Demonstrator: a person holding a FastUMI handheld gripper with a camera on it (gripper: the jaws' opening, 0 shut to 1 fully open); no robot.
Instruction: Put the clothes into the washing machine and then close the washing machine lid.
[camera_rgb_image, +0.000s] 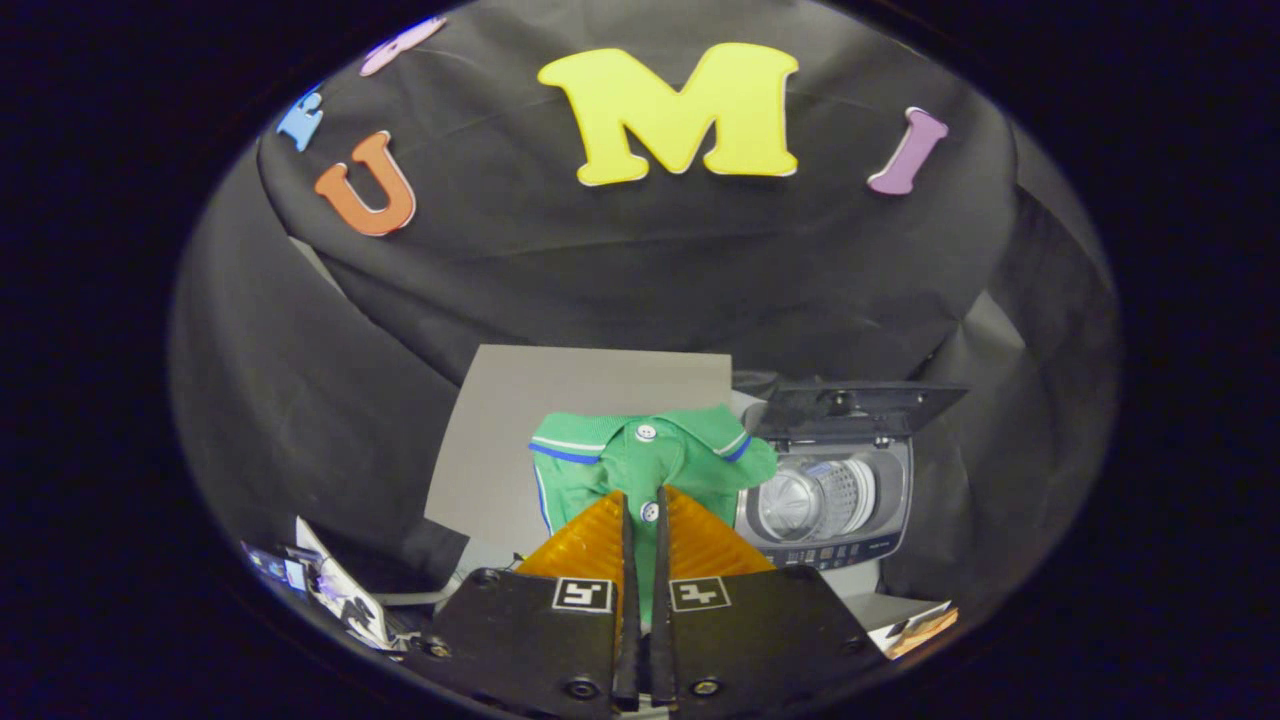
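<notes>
gripper (641, 510) nearly closed, fingers pinching the green shirt (650, 460) and holding it up just beside the washing machine (835, 500). lid (855, 408) stands open. carrying step; next, swing over the drum (815, 500) and release.

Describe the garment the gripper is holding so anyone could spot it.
Start at the small top-loading washing machine with its lid up. Beside it, hanging in front of a grey board, is a green polo shirt pinched in the gripper. White buttons and a blue-and-white striped collar mark it.
</notes>
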